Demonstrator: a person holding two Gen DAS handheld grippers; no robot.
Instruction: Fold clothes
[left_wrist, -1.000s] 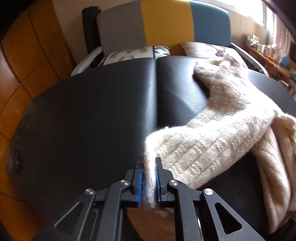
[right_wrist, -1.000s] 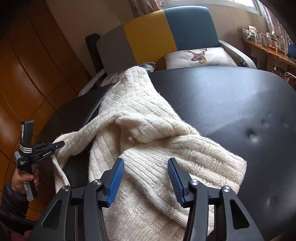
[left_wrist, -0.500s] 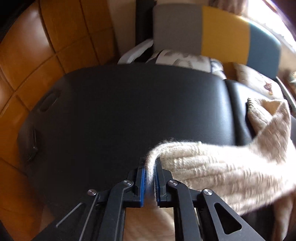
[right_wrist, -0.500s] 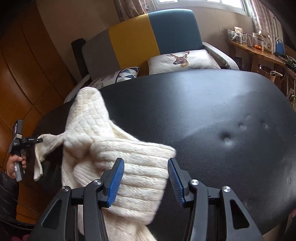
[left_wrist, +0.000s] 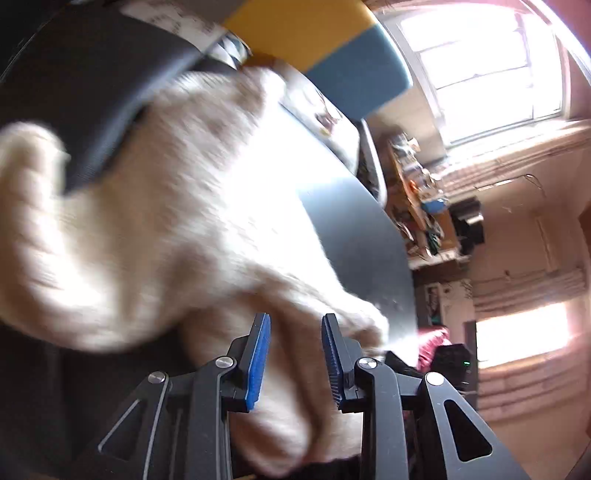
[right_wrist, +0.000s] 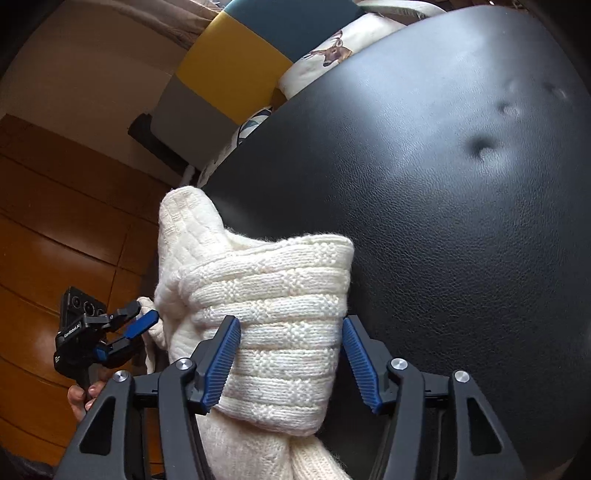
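The black leather-look table (right_wrist: 461, 229) fills most of the right wrist view, its padded top dimpled at 3 spots toward the far right, and it shows in the left wrist view (left_wrist: 354, 236) as a dark curved slab beneath the knit. Behind it stands a sofa (right_wrist: 236, 62) with grey, yellow and teal back panels, a deer-print cushion (right_wrist: 332, 50) resting against the table's far edge. An orange-brown panelled wall (right_wrist: 55, 221) runs down the left of the right wrist view. The cream knitted sweater (right_wrist: 280, 314) lies bunched at the table's near left edge, a thick folded part rising toward the camera and a rounded end pointing up toward the sofa; in the left wrist view the sweater (left_wrist: 166, 221) is badly blurred, spread across the table and spilling down between the fingers. The right gripper (right_wrist: 291, 358) has its 2 blue pads set either side of the folded knit; its jaws are opening, with a gap on the right side, so nothing is pinched. The left gripper (left_wrist: 295, 354) also has its jaws opening, fabric lying loosely between the pads without being squeezed; seen from the right wrist view (right_wrist: 138, 326) it sits at the sweater's left edge, held by a hand (right_wrist: 83, 398) at the handle.
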